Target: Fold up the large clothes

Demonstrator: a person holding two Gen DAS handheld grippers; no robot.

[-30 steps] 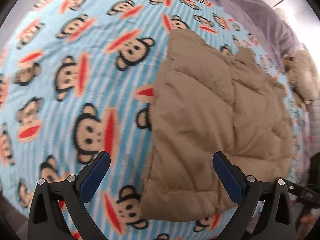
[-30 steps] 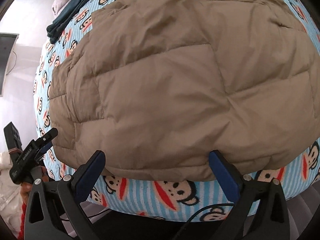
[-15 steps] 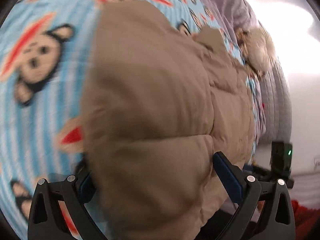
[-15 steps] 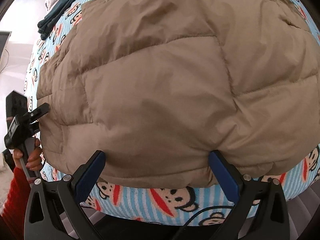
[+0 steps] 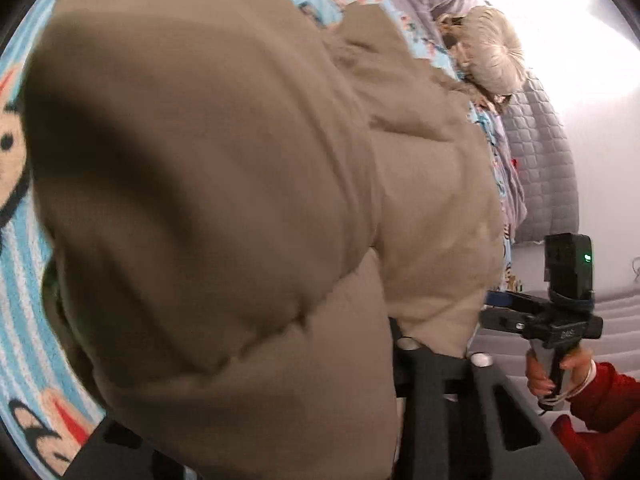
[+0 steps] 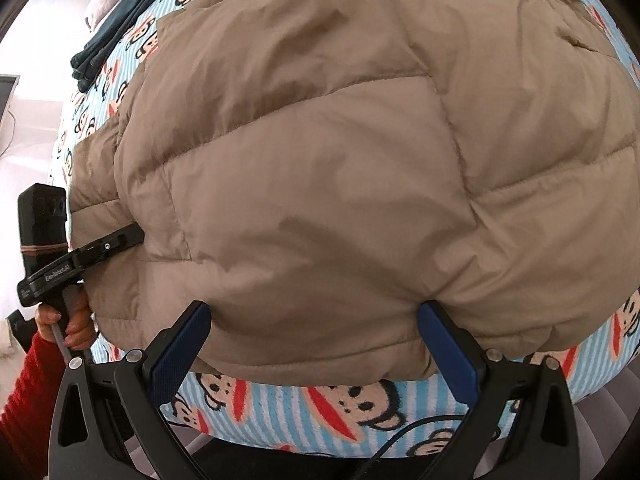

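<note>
The right gripper (image 6: 312, 344) has its blue pads spread wide, the near hem of the tan puffer jacket (image 6: 340, 168) bulging between them without being pinched. To its left, the left gripper (image 6: 120, 240) pushes into the jacket's side edge; fabric buries its fingers, so I cannot tell whether they are clamped. The jacket lies on a monkey-print blanket (image 6: 360, 404). Beyond it, far left, sits a stack of dark clothes (image 6: 108, 40). No containers show.
</note>
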